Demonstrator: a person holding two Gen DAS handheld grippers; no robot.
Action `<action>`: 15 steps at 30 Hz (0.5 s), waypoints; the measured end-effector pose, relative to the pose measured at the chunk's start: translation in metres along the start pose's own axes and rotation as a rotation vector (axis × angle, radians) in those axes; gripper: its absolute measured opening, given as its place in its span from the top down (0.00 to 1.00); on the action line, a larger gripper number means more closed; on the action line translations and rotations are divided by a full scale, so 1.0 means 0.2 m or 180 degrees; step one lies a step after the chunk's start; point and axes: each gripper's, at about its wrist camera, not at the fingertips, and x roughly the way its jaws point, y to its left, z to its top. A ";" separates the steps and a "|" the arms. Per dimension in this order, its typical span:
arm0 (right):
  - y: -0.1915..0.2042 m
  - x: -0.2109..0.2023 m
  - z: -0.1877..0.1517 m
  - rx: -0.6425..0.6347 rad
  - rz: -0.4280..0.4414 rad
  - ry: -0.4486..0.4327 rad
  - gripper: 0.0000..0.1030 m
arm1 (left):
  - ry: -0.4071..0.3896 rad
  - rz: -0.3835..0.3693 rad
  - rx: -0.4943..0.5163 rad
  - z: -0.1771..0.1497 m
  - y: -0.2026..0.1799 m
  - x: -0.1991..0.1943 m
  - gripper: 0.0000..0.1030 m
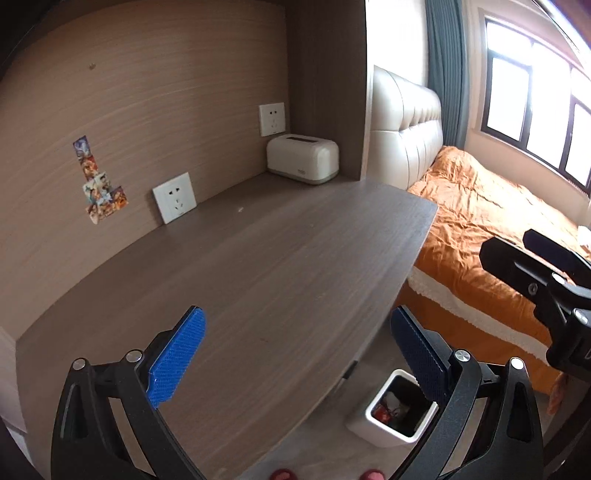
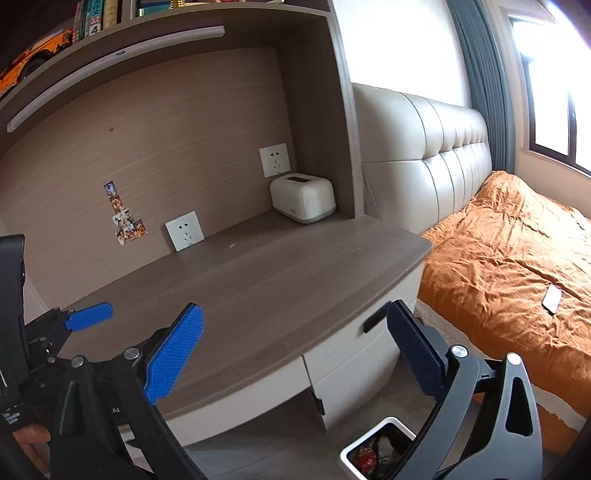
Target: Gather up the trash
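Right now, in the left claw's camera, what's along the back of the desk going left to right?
Stickers → near wall socket → far wall socket → white toaster-shaped box → bed headboard.

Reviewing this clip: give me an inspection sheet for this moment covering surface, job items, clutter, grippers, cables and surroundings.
Surface: wooden desk, a small pale speck near the back, otherwise bare.
Job's things: white trash bin on the floor by the desk, with red and white wrappers inside.
Clutter: cream toaster in the back corner; stickers on the back panel.
Grippers: left gripper open, empty, over the desk's front edge; right gripper open, empty.
Cables: nothing seen; two wall sockets, nothing plugged in.
Surroundings: bed with orange blanket, a phone on it; window; books on the shelf above.
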 end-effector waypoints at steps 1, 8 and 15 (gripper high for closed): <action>0.05 0.02 0.01 -0.0033 0.0025 0.0012 0.04 | -0.0027 0.0056 0.0024 0.00 0.07 -0.01 0.05; 0.36 0.17 0.06 -0.0098 0.0093 0.0008 0.04 | -0.0031 0.0102 0.0004 0.02 0.40 0.01 0.05; 0.58 0.27 0.08 -0.0053 0.0035 0.0037 0.04 | -0.0028 0.0216 -0.0088 0.03 0.64 0.05 0.05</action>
